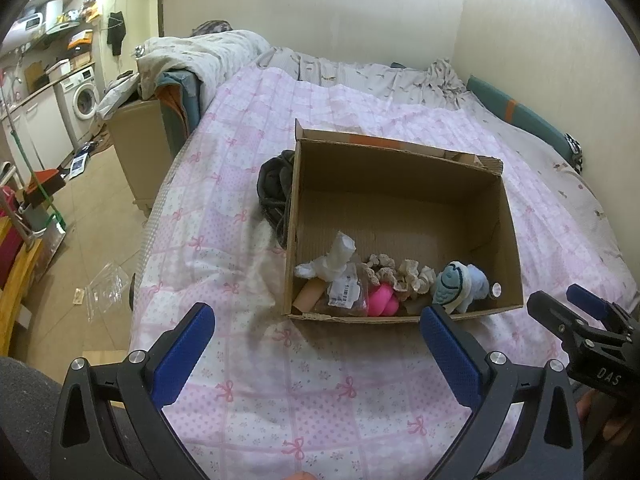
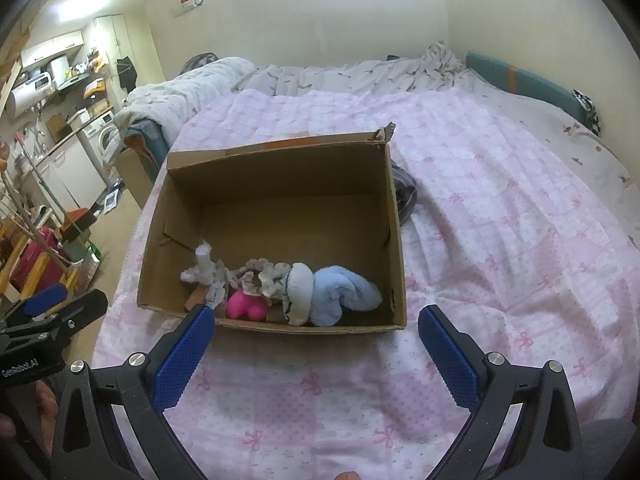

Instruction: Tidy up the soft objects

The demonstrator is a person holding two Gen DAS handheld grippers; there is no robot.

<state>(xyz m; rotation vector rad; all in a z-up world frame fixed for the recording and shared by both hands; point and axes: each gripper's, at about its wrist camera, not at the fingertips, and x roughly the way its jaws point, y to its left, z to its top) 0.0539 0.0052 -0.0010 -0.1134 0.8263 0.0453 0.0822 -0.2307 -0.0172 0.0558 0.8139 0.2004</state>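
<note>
Above the pink quilt, each hand-held gripper, left and right, hangs released and empty. Beyond, soft toys crowd the cardboard box's near wall; its far half stays bare.

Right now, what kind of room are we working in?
Most likely a small studio flat: the cardboard box sits on a bed with a pink bow-print quilt, and a washing machine stands under a kitchen counter nearby.
</note>
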